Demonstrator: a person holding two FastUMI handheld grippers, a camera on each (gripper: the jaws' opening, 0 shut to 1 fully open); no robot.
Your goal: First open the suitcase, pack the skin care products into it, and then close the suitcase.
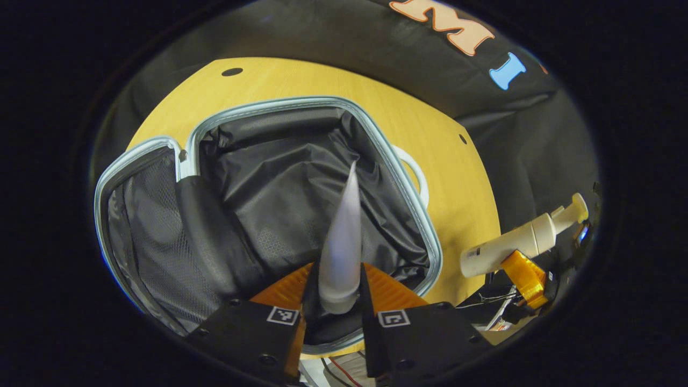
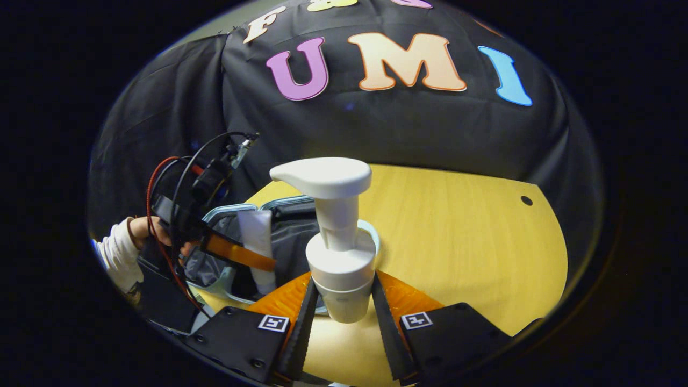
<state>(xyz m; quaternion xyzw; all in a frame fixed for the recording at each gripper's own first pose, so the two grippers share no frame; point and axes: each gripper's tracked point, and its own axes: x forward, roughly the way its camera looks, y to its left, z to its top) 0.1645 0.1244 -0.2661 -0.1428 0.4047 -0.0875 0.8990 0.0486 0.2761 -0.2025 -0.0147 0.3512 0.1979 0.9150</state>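
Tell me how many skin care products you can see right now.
2. A white tube is clamped in the left gripper above the open suitcase; a white pump bottle is clamped in the right gripper. Others may be hidden.

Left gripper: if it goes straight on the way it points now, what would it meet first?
Most likely the black lining of the open suitcase. The left gripper holds a white tube between its fingers, and the tube's far end would touch first. Depth is hard to judge here.
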